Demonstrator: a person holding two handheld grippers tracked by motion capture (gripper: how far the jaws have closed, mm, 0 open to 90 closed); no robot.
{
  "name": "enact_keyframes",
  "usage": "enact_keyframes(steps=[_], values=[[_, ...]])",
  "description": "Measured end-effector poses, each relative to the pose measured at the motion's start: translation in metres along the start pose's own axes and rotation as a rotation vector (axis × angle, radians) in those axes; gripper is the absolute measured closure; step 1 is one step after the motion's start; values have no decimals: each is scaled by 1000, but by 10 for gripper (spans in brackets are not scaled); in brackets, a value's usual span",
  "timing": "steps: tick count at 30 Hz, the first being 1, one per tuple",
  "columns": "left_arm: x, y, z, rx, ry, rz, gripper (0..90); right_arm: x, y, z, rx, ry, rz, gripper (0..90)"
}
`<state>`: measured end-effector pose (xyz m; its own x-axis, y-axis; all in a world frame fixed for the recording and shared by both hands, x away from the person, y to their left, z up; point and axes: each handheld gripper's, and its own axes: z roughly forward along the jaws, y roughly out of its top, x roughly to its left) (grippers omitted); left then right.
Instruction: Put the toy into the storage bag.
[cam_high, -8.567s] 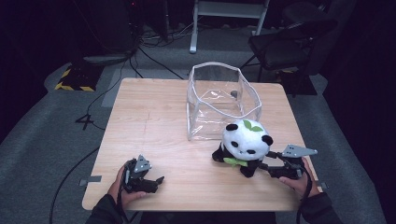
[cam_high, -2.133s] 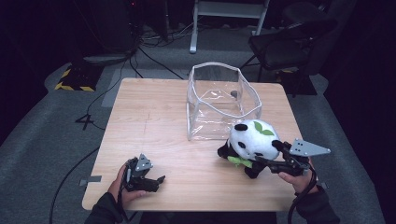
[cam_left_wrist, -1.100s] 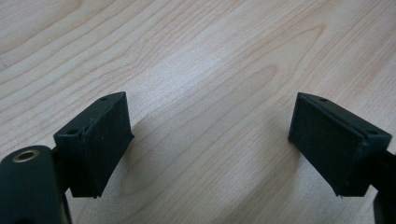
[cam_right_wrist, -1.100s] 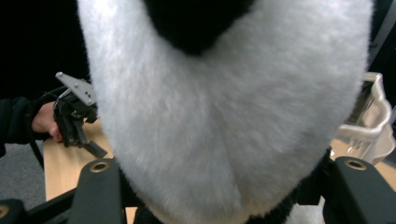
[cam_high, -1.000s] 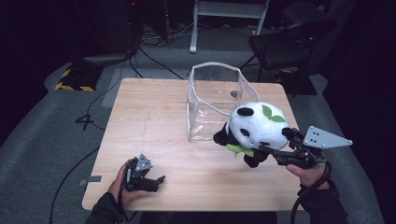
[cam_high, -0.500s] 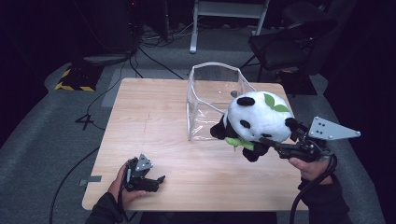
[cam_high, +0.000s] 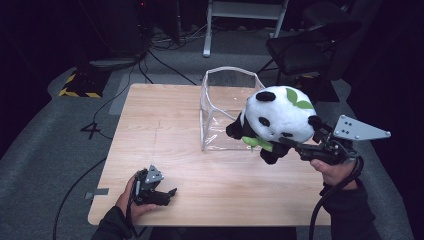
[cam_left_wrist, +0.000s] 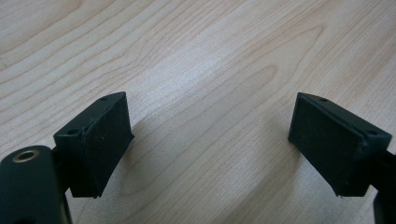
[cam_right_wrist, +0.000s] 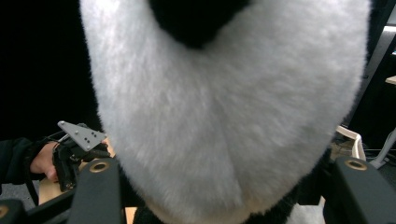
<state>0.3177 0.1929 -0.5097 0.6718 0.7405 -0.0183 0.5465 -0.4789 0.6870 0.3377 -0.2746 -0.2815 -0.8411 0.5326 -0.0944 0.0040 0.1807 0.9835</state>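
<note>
A black-and-white panda plush (cam_high: 274, 118) with green leaves on its head hangs in the air over the near right corner of a clear plastic box (cam_high: 225, 95). My right gripper (cam_high: 294, 145) is shut on the plush's underside, held from the right by a hand. In the right gripper view white fur (cam_right_wrist: 224, 102) bulges between the two jaws. My left gripper (cam_high: 169, 192) rests open on the wooden table (cam_high: 160, 125) near its front left. Bare wood shows between its fingers (cam_left_wrist: 100, 135).
The clear box stands at the table's back centre-right, open at the top. A dark chair (cam_high: 305, 45) and cables lie on the floor behind the table. The hand with the left gripper (cam_right_wrist: 77, 142) shows low at the left of the right gripper view.
My right gripper has lifted the panda off the table and carried it up and back toward the clear box. The left gripper has stayed put.
</note>
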Motion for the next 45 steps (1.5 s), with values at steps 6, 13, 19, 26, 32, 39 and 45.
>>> enact_keyframes(steps=[6, 13, 19, 26, 32, 39, 45], values=[[0, 0, 0, 0, 0, 0, 132, -11, 8, 8, -9, -6, 14, 387], [0, 0, 0, 1, -1, 0, 132, -22, 14, 24, -8, -28, -1, 387], [0, 0, 0, 2, 0, 1, 132, -30, 18, 39, 2, -33, 0, 387], [0, 0, 0, 2, -1, 1, 132, -41, 23, 51, 11, -53, 25, 387], [0, 0, 0, 2, -1, 0, 132, -47, 26, 57, 15, -62, 30, 386], [0, 0, 0, 2, 0, 1, 132, -53, 30, 64, 16, -71, 39, 386], [0, 0, 0, 0, 1, 1, 132, -59, 33, 73, 22, -78, 39, 385]])
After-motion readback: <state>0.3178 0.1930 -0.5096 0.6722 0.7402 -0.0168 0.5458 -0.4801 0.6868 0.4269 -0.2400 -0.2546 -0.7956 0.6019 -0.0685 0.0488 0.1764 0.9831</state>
